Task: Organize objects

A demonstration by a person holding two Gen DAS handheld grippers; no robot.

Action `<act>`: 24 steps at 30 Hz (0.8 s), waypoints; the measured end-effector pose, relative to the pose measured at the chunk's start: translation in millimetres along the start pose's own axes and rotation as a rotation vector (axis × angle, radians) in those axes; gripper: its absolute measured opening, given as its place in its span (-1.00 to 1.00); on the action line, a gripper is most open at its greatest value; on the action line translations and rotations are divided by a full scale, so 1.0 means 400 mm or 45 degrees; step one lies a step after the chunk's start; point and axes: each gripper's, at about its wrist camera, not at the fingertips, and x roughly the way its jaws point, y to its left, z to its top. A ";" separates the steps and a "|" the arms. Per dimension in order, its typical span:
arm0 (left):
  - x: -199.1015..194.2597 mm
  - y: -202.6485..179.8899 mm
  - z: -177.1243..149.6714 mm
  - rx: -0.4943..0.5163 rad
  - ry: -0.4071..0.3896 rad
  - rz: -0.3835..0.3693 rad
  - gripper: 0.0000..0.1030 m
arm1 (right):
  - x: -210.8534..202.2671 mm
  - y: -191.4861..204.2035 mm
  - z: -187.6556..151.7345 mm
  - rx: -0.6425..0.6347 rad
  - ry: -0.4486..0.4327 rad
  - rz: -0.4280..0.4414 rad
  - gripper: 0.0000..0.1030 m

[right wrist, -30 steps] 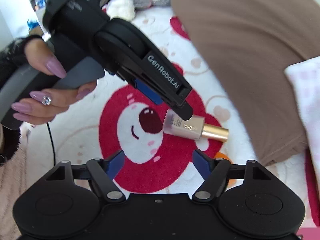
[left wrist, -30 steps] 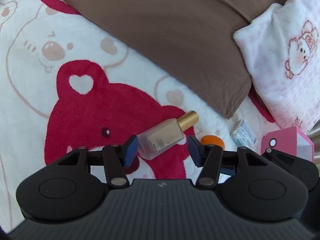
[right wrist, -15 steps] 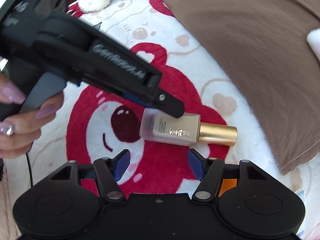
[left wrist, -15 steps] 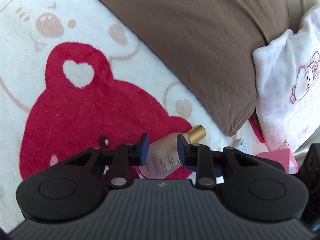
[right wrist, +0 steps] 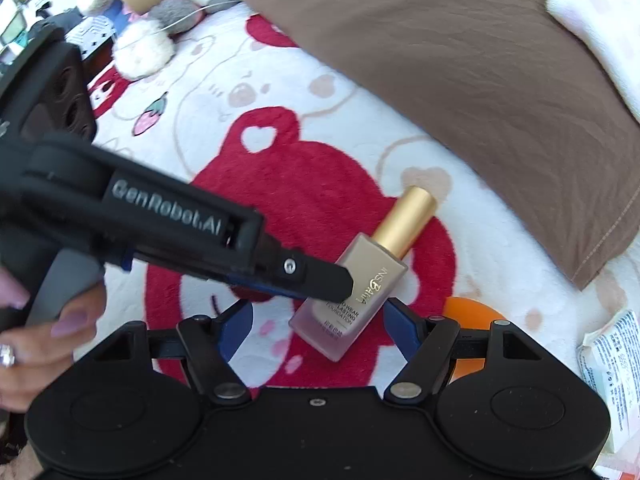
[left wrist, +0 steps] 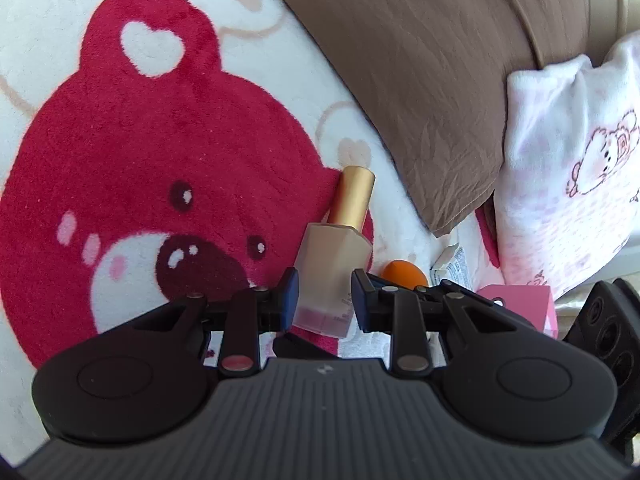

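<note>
The left gripper point(left wrist: 323, 296) is clamped on the lower body of a frosted glass foundation bottle with a gold cap point(left wrist: 334, 268), its blue-padded fingers point(left wrist: 289, 294) pressing both sides, the cap pointing away from the gripper. From the right wrist view the same left gripper point(right wrist: 340, 280) reaches in from the left, its black tip against the bottle point(right wrist: 360, 288), while a hand with lilac nails point(right wrist: 36, 332) grips its handle. The bottle sits over a white plush blanket printed with a big red bear face point(left wrist: 160, 168); whether it rests on the pile I cannot tell. The right gripper point(right wrist: 316, 326) hangs just behind the bottle's base, released, fingers spread wide and touching nothing.

Just beyond lie an orange rounded object point(left wrist: 404, 274), a small printed white packet point(left wrist: 454, 266) and a pink box point(left wrist: 520, 304). Farther off are a brown pillow point(left wrist: 420, 60) and a white cloth with a pink cartoon print point(left wrist: 568, 180). Plush toys point(right wrist: 160, 12) sit at the far edge.
</note>
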 end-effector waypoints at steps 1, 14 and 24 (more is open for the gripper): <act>0.001 -0.002 -0.002 -0.005 -0.004 0.003 -0.48 | 0.013 -0.004 0.001 0.012 0.018 -0.025 0.49; 0.002 -0.015 -0.009 -0.005 0.001 -0.022 -0.42 | 0.009 -0.034 -0.047 0.132 -0.069 -0.022 -0.04; 0.029 -0.053 -0.046 0.099 0.003 0.076 -0.22 | 0.006 -0.036 -0.118 0.147 -0.171 -0.039 -0.16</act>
